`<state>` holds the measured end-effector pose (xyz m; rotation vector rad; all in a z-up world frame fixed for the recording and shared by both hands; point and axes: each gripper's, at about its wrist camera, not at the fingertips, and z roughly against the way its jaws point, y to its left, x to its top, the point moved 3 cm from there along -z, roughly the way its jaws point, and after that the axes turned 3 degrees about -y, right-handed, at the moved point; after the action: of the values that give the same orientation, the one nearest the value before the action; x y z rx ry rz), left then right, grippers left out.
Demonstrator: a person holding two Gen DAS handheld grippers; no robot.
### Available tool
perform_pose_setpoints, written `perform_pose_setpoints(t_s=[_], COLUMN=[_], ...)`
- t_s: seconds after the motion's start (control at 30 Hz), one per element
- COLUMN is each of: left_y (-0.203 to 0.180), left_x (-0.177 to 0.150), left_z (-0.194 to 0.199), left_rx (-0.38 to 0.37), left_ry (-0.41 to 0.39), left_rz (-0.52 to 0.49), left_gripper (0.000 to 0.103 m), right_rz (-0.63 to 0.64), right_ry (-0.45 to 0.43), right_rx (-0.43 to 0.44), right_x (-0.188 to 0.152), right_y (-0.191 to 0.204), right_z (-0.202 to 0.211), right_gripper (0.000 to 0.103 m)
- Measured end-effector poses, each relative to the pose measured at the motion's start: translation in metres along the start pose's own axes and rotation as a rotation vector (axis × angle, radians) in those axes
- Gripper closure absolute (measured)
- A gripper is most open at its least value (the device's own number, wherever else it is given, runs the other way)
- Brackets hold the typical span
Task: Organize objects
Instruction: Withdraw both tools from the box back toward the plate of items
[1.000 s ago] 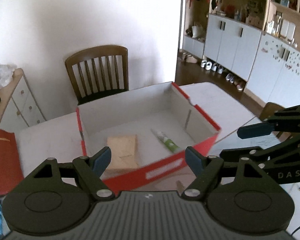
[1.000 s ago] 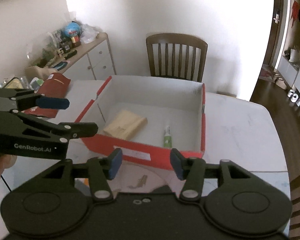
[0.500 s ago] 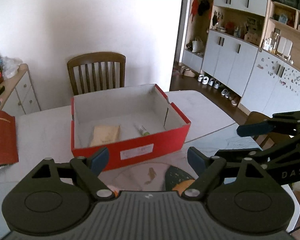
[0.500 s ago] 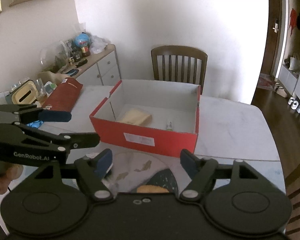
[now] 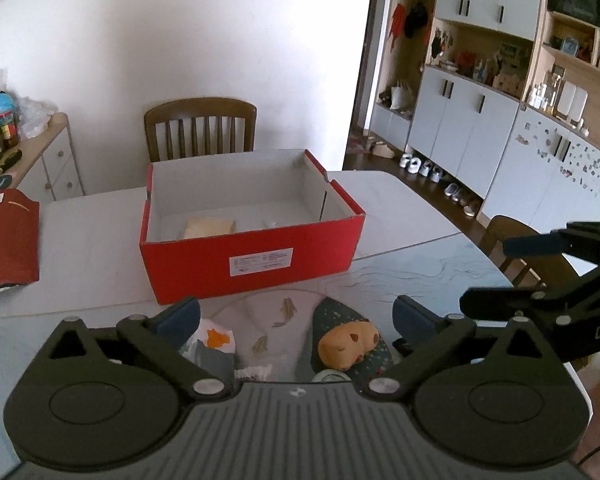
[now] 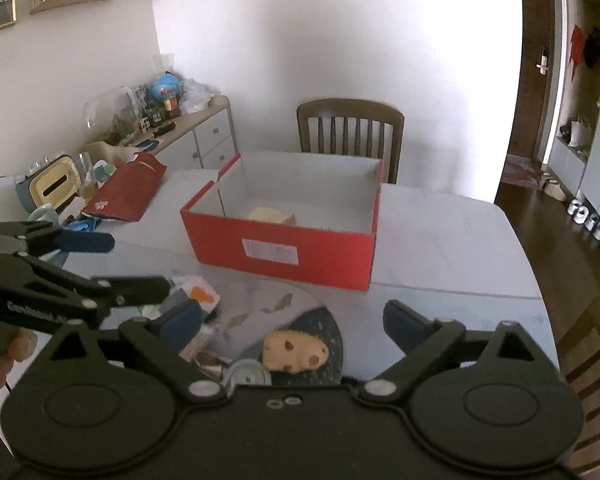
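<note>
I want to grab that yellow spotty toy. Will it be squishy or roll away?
The yellow spotty toy looks plump and rounded, so probably soft and light. Its lumpy shape lies flat on the dark mat, so rolling seems unlikely. The open right claw might squash it.

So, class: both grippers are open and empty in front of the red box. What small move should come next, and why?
Probably lower the right gripper onto the tan spotted toy. Its jaws stand open and empty with the toy lying between and just below them, on the table, outside the red box. The left gripper is also open and empty.
</note>
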<state>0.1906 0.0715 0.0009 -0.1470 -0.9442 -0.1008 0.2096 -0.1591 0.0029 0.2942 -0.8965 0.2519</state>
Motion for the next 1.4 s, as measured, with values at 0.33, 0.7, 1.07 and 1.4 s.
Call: perform_pose_setpoints(t_s=[0.33,0.7,1.07,1.4], left_y=[0.000,0.016,0.042,0.077], left_x=[-0.038,-0.082,-0.087,-0.075], left_z=[-0.001,-0.016,-0.040,-0.070], left_rx=[0.005,0.041,0.044,0.149], left_ry=[0.026,0.064,0.088,0.102], left_rz=[0.032,0.060,0.009,-0.054], left_gripper=[0.000,0.000,0.000,0.000], right_rz=[-0.023,-0.002,0.023,-0.037], right_ry=[0.034,0.112,0.187,0.269], right_rx=[-0.025,-0.016,-0.031,-0.078], right_x=[-0.042,-0.084,-0.113,-0.130], right_y=[-0.007,-0.002,0.002,-0.010], right_z=[0.001,-0.013,-0.032,-0.058], right_gripper=[0.005,0.005,0.006,0.011])
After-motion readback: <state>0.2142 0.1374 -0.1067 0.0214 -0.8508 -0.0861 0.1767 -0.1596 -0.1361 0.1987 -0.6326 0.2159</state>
